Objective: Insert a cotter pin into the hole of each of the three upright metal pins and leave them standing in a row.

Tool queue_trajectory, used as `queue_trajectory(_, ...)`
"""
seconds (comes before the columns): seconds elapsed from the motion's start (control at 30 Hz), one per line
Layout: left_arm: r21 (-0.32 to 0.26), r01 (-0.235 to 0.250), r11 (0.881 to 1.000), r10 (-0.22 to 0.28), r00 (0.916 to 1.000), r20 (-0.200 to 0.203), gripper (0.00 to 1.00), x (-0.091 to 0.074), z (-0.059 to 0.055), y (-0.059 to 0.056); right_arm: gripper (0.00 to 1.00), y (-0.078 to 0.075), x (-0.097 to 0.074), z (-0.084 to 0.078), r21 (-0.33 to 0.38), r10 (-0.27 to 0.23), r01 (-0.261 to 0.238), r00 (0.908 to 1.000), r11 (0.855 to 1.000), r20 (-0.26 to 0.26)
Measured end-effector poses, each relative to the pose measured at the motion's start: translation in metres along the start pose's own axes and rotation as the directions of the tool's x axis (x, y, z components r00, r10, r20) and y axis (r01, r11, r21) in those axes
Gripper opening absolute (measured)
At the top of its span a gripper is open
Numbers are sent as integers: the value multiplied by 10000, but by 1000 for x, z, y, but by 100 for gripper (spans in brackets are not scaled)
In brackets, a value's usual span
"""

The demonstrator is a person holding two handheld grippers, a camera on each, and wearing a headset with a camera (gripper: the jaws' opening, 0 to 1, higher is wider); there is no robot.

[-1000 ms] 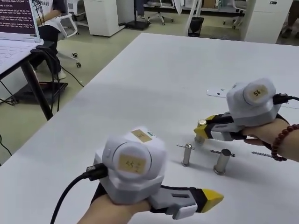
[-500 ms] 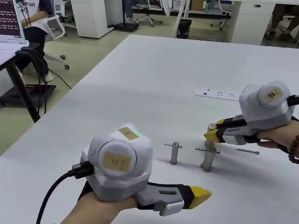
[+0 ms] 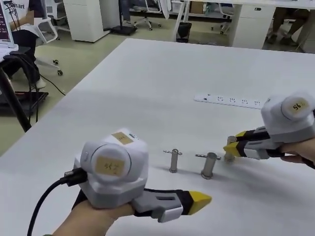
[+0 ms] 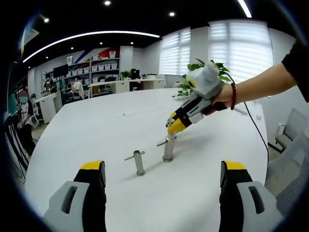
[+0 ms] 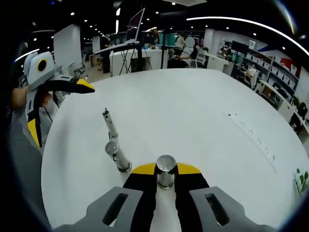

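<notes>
Metal pin [image 5: 165, 166] between right gripper [image 5: 165, 174] jaws, its hole probably behind them.

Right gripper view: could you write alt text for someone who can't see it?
The right gripper clamps its yellow-tipped jaws around an upright metal pin on a white table. A second pin and a third pin stand just to its left, and the left gripper hovers open beyond them.

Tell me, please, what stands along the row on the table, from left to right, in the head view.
The thin metal pin → thicker metal pin → third metal pin, clamped in the right gripper.
</notes>
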State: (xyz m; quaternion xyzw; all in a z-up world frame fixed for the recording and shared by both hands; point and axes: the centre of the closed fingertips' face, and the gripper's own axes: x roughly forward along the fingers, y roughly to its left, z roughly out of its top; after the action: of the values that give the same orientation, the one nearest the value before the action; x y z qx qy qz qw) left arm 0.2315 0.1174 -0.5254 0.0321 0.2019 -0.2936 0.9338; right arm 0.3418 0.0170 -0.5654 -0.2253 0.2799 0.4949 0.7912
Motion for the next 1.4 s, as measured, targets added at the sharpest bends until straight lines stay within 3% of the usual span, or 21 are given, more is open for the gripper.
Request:
queue_trajectory(0.77, 116, 57, 9999, -54, 9998, -208, 99, -1, -4, -1, 8, 26, -36, -27, 402, -61, 55, 9999, 9992, 140)
queue_trajectory(0.97, 110, 38, 9999, -35, 9997, -241, 99, -2, -5, 0, 8, 36, -38, -27, 278, -172, 168, 9998, 9995, 140)
queue_trajectory(1.4, -96, 65, 9999, -66, 9999, -145, 99, -1, -4, -1, 8, 65, -30, -21, 35, 219, -220, 9990, 9998, 378)
